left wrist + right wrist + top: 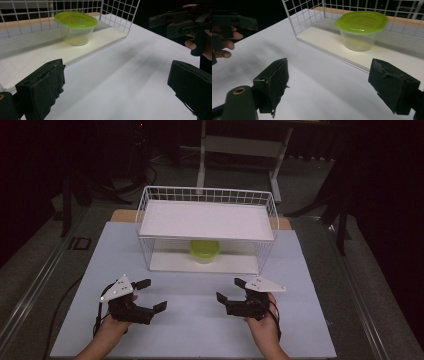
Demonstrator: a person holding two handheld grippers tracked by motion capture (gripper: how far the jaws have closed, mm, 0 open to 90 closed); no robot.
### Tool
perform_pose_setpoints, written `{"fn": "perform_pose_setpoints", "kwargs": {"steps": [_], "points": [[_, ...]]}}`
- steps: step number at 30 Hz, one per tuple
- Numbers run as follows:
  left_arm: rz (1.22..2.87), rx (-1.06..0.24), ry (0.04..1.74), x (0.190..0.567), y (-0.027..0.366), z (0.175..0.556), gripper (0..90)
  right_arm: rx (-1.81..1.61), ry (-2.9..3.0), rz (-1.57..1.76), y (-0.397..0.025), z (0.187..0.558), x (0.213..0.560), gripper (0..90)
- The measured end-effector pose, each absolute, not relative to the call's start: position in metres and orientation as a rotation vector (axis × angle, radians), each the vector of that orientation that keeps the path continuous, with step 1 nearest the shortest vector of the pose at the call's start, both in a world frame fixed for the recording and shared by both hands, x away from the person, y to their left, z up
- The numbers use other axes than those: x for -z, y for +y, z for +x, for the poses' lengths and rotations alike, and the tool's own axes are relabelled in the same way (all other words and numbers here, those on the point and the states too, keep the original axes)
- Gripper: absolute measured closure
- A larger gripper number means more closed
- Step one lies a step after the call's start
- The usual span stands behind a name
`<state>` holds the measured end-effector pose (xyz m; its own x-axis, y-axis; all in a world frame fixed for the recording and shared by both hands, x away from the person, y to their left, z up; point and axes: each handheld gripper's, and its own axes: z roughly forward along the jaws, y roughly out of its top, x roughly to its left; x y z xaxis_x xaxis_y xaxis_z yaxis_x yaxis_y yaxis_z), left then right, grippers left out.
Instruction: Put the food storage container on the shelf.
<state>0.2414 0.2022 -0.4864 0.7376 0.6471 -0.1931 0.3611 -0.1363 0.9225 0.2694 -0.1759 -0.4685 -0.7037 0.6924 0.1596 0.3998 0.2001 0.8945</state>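
Both the left gripper (150, 294) and right gripper (227, 290) hover wide, empty, angled inward toward the lidded container (204, 251) on the rack's (144, 220) lower shelf, likely staging a reach.

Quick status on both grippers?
Left gripper: open, holding nothing, over the table.
Right gripper: open, holding nothing, over the table.

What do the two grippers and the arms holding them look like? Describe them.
The left gripper and right gripper are both black, each with two blocky jaws faced in rough, frayed black padding. A pale three-cornered plate with small dots sits on top of each. A thin black cable trails from each toward the person. The left hand and right hand are bare, with no sleeves visible.
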Motion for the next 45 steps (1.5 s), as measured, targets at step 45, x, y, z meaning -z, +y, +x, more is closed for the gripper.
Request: {"fn": "perform_pose_setpoints", "kwargs": {"steps": [45], "points": [[1.738,-0.306,0.85,0.502,0.241,0.212,1.9,-1.436,2.197,1.02,-0.251,0.244,0.485,15.0]]}}
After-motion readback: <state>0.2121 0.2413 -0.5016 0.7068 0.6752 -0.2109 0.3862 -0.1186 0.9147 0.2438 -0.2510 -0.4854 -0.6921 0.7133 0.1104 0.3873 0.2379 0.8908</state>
